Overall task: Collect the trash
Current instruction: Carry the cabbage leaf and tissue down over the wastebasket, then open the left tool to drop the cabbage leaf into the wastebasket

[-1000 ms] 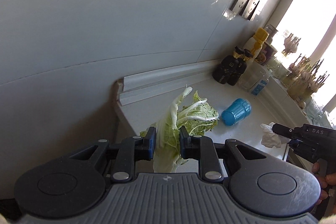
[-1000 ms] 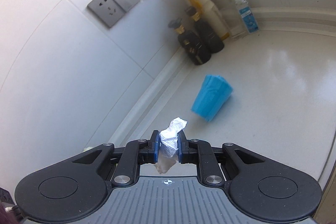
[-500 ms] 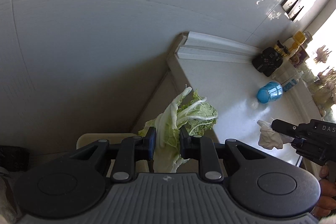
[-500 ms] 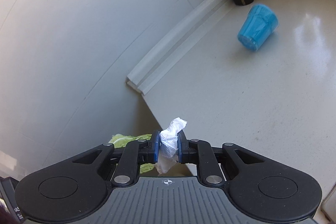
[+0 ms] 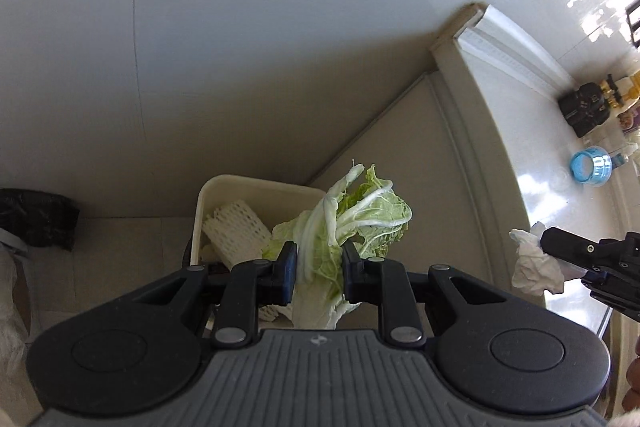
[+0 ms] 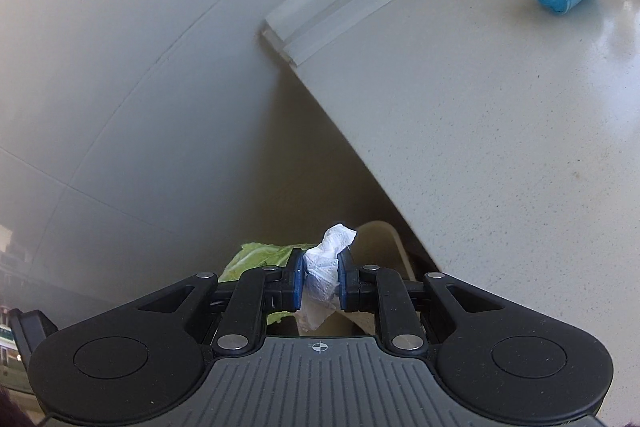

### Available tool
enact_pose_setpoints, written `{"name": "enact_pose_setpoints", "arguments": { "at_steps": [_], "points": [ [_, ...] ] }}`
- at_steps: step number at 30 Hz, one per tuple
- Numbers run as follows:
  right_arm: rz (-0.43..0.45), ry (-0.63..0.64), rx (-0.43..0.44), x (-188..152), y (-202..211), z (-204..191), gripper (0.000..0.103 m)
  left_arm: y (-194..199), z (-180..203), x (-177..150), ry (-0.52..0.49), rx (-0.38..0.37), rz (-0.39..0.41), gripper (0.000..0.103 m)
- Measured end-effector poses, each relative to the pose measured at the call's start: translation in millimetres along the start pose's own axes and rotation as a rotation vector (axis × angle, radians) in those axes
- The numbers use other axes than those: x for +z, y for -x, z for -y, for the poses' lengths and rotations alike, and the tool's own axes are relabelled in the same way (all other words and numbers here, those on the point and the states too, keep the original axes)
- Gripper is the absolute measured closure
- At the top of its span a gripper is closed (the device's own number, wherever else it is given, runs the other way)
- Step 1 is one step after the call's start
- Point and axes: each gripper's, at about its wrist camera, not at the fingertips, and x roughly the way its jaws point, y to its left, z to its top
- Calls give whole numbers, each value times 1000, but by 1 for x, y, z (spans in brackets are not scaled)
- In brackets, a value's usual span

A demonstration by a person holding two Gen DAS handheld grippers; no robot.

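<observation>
Both wrist views look steeply down past counter edge [image 6: 360, 131]; share bin [image 5: 224, 187].

Left gripper [image 5: 318, 273]: pitched steeply downward, above the cream bin [image 5: 256, 187]; fingers [image 5: 287, 277] nearly closed, clamped on a cabbage leaf [image 5: 340, 227] that stands up between the pads. Right gripper [image 6: 319, 285]: likewise angled downward, to the right of the bin at the surface [image 6: 500, 147] edge; fingers [image 6: 295, 283] nearly closed, pinching a crumpled white tissue [image 6: 324, 267]; its black body enters the left wrist view from the right, tissue at its tip.
</observation>
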Motion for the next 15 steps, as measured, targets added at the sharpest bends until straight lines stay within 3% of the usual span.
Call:
{"name": "enact_pose_setpoints", "arguments": {
  "at_steps": [8,15],
  "points": [
    [-70,70,-55,-17,-36,-7,87,-37,-22,-11,37,44,-62,83],
    [-118,133,-118,-36,-69,-7,87,-94,-32,-3,13,111,-102,83]
  ]
}}
